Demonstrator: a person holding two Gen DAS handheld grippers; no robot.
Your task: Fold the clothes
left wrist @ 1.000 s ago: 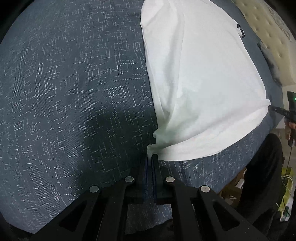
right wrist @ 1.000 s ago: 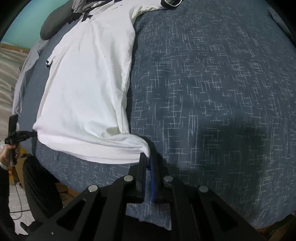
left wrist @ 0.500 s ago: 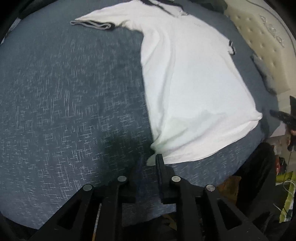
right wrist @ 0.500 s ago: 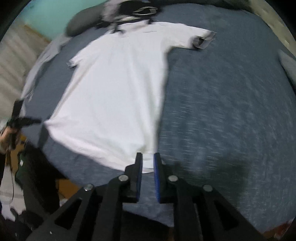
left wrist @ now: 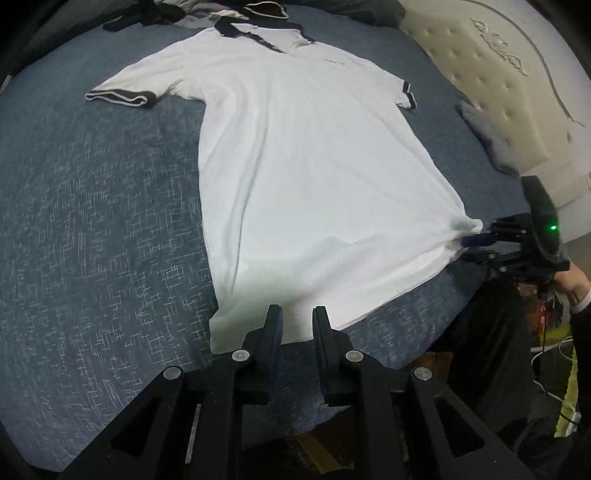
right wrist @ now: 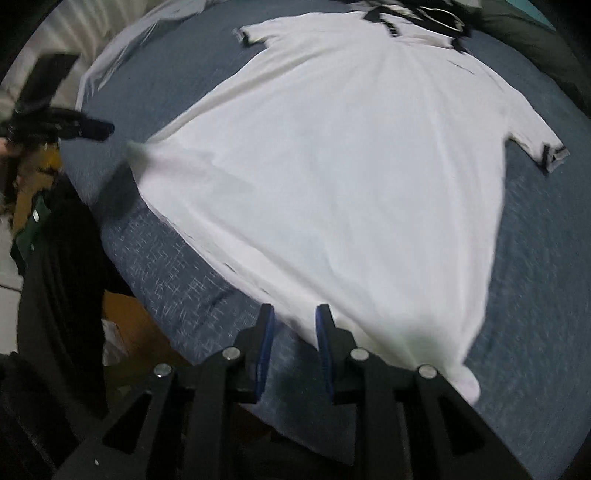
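A white polo shirt [left wrist: 314,177] with black collar and cuff trim lies spread flat on the blue patterned bedcover [left wrist: 92,229]. My left gripper [left wrist: 297,319] hovers above the hem's left corner, open a little, with nothing between its pads. In the right wrist view the shirt [right wrist: 351,177] fills the middle. My right gripper [right wrist: 294,315] hangs over the hem, left of its right corner, jaws opening and empty. From the left wrist view, the right gripper [left wrist: 476,242] shows beside the other hem corner. From the right wrist view, the left gripper [right wrist: 85,129] is clear of the cloth.
Dark clothes [left wrist: 155,14] are piled beyond the collar. A cream tufted headboard [left wrist: 498,74] and a grey cloth [left wrist: 487,140] border the bed on the right. The person's dark trousers [left wrist: 491,332] stand at the bed's near edge, with cables on the floor.
Both grippers were shut on the hem corners and have let go. Both have lifted, so the whole shirt shows. The right one swung left along the hem and rolled.
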